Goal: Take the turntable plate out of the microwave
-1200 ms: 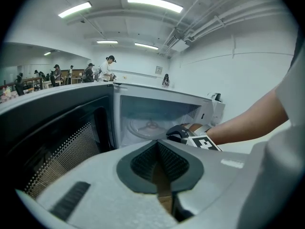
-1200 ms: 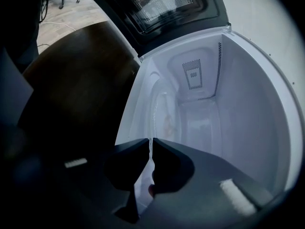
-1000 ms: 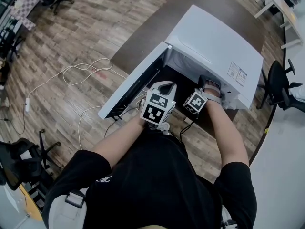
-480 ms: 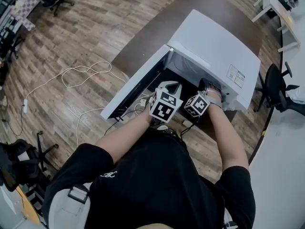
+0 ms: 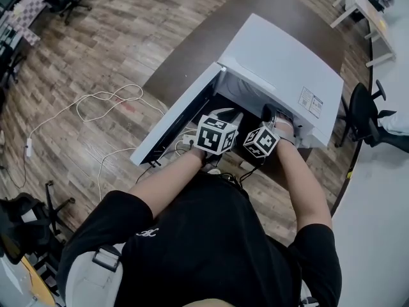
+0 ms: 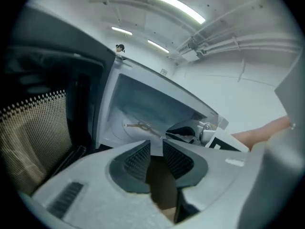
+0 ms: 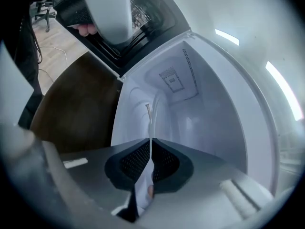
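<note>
Your microwave point(image 5: 287, 56) has a smooth white shell with a faint sheen, and its inner walls look glossier. The plate point(image 7: 151, 123) reads as clear, shiny glass. Your left gripper point(image 6: 157, 143) has dark, cross-hatched rubbery pads point(image 6: 136, 159) set in matt grey plastic. The table point(image 5: 192, 50) is matt dark brown, and the floor point(image 5: 96, 43) shows wood-grain planks.

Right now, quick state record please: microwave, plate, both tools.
microwave: white box microwave on dark brown table, door swung open
plate: thin clear glass turntable plate, seen edge-on, reaching into the cavity
right tool: shut on the plate's rim
left tool: jaws have just been opening, slightly apart, nothing between them
task: plate gripped, not yet clear of the cavity
</note>
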Available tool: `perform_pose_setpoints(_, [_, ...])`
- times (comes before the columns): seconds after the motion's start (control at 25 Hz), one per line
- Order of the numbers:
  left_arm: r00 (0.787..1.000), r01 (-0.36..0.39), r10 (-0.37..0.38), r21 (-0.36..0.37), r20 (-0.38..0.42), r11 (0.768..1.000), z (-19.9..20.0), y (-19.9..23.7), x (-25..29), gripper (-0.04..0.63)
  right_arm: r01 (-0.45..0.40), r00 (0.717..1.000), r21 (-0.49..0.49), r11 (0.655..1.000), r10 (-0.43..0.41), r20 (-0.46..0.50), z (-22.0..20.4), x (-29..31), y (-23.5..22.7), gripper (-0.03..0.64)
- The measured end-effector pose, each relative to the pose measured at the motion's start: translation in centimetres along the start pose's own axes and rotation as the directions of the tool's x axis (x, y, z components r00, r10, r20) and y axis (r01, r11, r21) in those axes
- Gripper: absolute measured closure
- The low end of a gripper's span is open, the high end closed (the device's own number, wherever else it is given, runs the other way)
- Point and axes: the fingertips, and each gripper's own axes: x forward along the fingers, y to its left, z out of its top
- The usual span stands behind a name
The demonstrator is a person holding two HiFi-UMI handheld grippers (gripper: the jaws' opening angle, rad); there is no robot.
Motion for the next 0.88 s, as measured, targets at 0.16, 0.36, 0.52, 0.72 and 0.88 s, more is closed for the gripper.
perform_pose_setpoints(0.16, [0.987,0.161,-0.155,-0.234,0.045,0.959,-0.2,-0.6,1.8,0.425,-0.004,1.000,-0.003,1.000,0.004,0.008,0.1,0.0,-0.1,0.591])
perform_pose_setpoints(0.36, [0.962,0.272,-0.246,-0.429,0.116,0.862,-0.3,-1.1,4.2,0.403,-0.017,1.000,0.010,1.000,0.017,0.021,0.2,-0.4,-0.3,0.592])
perform_pose_setpoints(0.52, [0.946,0.324,-0.272,-0.500,0.176,0.803,0.5,-0.8,5.4,0.400,-0.037,0.998,-0.019,0.999,0.038,0.057,0.9,-1.7,0.7,0.592])
perform_pose_setpoints(0.72, [0.948,0.318,-0.259,-0.571,0.185,0.757,0.0,-0.1,6.6,0.391,-0.055,0.995,-0.042,0.998,0.058,0.085,1.2,-3.0,1.9,0.592])
perform_pose_setpoints(0.88, [0.947,0.321,-0.251,-0.632,0.201,0.705,-0.5,0.5,7.1,0.388,-0.063,0.993,-0.027,0.998,0.065,0.097,1.3,-3.8,2.3,0.592])
